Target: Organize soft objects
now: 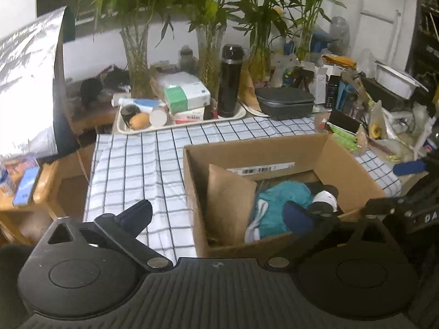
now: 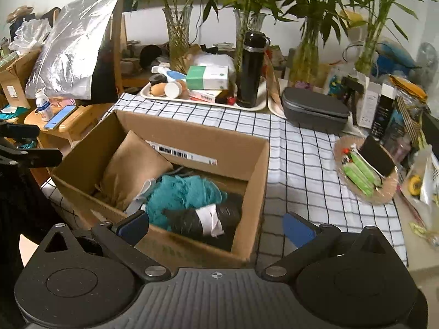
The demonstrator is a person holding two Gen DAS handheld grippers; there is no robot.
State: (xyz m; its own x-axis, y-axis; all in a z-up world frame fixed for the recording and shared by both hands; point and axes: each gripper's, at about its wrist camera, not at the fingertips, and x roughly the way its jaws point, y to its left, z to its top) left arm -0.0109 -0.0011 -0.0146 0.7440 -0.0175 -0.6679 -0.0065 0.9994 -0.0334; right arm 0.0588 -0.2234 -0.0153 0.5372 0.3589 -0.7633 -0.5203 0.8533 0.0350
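— Checked tablecloth (image 2: 301,148) carries the cardboard box (image 2: 192,137); what's inside?
— Teal fluffy cloth (image 2: 186,192) and a dark bundle (image 2: 208,216), partly hidden by brown paper (image 2: 131,170).
— Grippers?
— Left gripper (image 1: 219,213) and right gripper (image 2: 216,224) both gape, empty, near the box.

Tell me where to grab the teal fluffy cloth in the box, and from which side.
Grip the raised, bunched middle of the teal cloth from straight above. The cardboard box walls block any side approach, and the black bundle lies against its near edge. The right gripper is open and close.
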